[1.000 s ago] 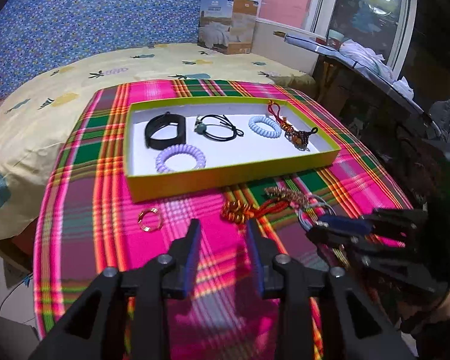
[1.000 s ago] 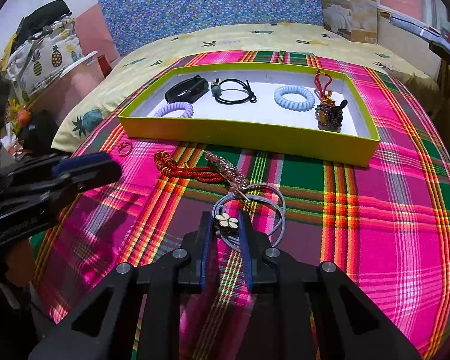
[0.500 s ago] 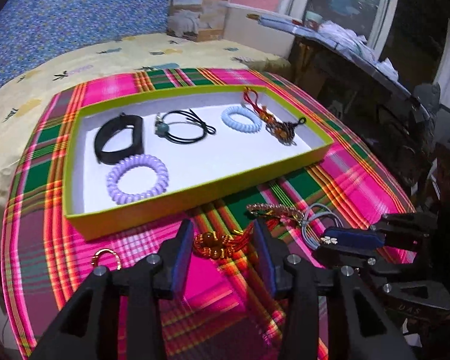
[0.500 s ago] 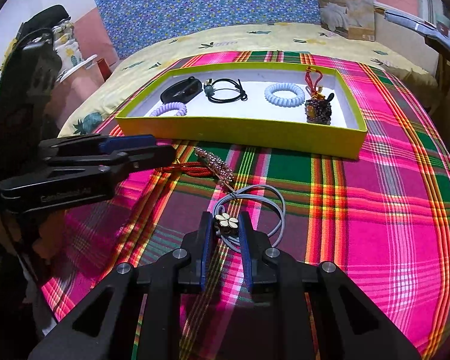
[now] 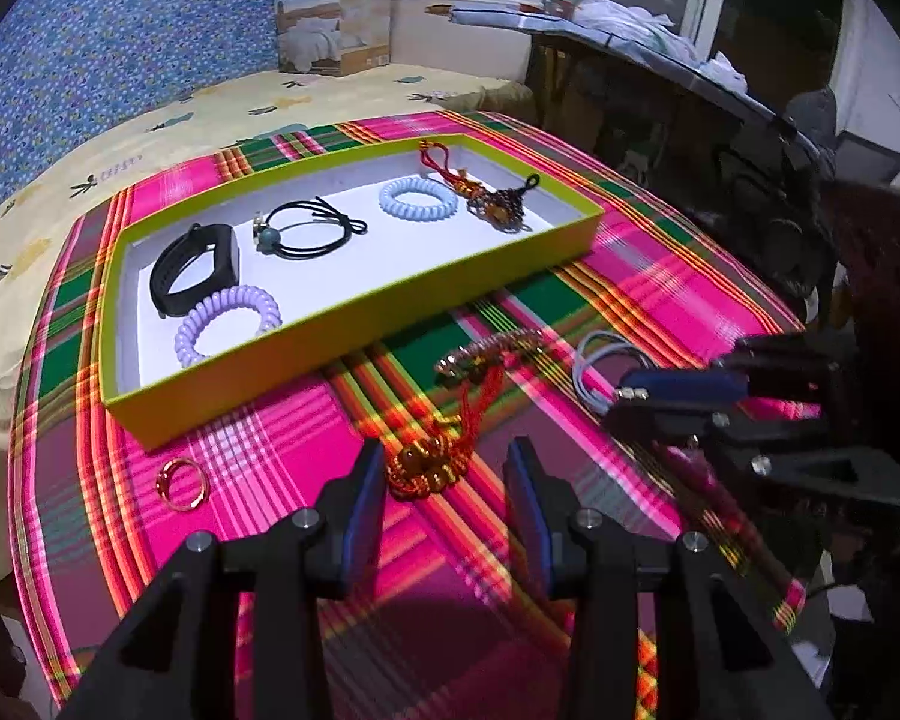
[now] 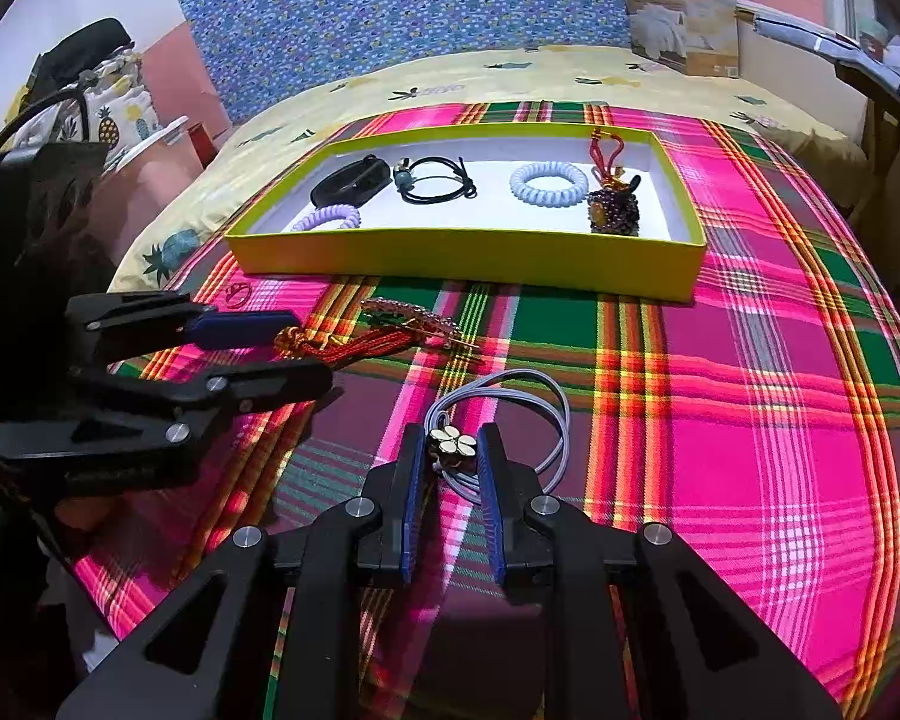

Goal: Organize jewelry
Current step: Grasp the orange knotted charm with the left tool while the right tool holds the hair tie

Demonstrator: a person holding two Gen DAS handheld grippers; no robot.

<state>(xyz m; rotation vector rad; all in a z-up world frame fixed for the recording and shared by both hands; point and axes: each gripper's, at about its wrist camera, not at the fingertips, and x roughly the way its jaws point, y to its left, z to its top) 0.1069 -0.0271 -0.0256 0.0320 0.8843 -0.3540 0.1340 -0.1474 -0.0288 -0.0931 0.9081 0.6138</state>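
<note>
The yellow-green tray already held five pieces, while on the plaid cloth the open left claw straddled the red knot charm, the right claw flanked the grey hair tie without clearly gripping, and a hair clip and gold ring remained.

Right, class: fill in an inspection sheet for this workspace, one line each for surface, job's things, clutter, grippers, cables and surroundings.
Surface: plaid cloth over a yellow bedspread.
Job's things: green tray holding a black band, black hair tie, purple coil, blue coil and beaded charm; on the cloth, gold ring, red tassel knot, rhinestone clip, grey flower hair tie.
Clutter: nothing seen.
Grippers: left gripper open around the tassel knot; right gripper shut on the flower hair tie.
Cables: nothing seen.
Surroundings: cardboard box, blue floral panel.
</note>
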